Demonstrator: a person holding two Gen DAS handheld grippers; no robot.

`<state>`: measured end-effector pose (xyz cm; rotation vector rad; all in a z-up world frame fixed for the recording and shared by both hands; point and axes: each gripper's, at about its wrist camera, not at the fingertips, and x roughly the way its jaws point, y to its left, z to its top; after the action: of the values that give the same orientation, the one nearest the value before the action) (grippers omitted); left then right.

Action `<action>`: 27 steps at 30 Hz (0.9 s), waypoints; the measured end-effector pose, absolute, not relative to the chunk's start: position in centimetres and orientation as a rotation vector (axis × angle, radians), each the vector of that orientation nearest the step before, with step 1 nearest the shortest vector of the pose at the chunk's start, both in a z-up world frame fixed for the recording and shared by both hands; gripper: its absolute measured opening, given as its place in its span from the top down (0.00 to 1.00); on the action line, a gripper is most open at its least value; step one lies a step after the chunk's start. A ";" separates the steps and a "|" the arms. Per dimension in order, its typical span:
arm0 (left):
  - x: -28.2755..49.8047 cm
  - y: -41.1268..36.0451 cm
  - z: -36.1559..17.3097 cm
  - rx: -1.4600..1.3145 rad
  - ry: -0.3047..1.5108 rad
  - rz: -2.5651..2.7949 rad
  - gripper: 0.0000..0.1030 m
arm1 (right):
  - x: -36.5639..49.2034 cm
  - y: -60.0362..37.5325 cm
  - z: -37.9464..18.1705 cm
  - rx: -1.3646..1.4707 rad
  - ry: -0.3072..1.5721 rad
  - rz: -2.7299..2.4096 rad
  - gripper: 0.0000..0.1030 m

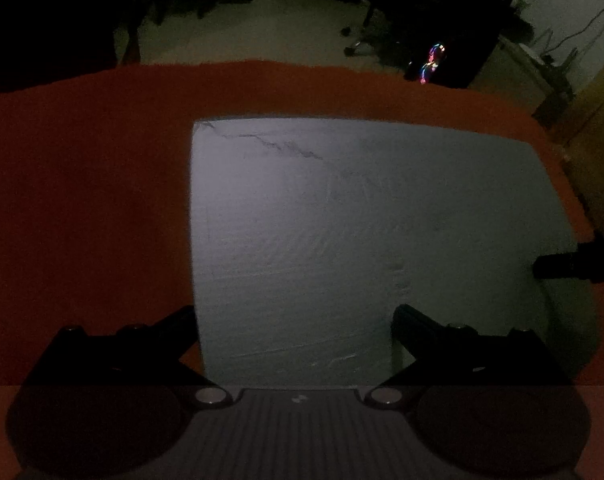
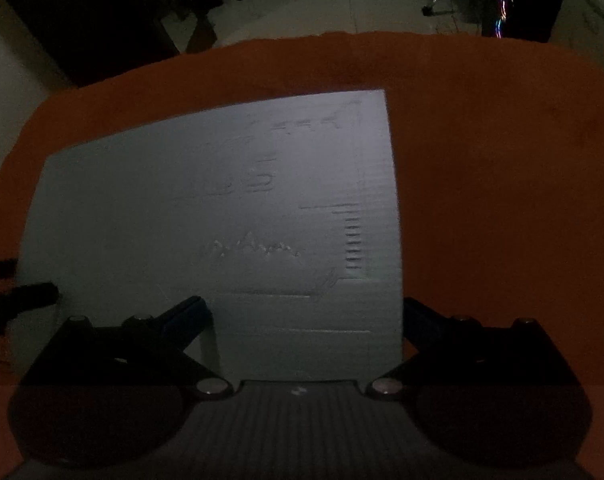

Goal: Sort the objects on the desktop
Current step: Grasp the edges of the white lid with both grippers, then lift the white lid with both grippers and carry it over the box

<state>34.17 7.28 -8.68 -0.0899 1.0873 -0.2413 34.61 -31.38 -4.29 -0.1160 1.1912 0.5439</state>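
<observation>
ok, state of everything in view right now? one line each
Pale grey flat board: lying flat on the cloth, scratched, nothing on it.
Orange-red tablecloth: spread over the table, under the board.
Left gripper: open, empty, over the board's near edge.
Right gripper: open, empty, over the board's near edge.
Sortable items: none visible; scene is very dim.

We see a pale grey board [image 1: 362, 240] lying on an orange tablecloth [image 1: 81, 200]. Beyond them we make out a dim floor [image 1: 261, 28], dark furniture and a device glowing multicoloured [image 1: 432, 60].

Board [image 1: 342, 240] on tablecloth [image 1: 81, 200]
</observation>
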 end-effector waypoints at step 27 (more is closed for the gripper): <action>23.1 4.9 -11.2 0.012 1.249 -0.238 0.00 | 21.5 -36.9 -8.5 -0.178 1.364 0.573 0.00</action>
<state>23.08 4.90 -11.24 0.0118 1.2490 -0.2375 21.45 -36.88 -8.48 -0.1784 1.3644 0.5731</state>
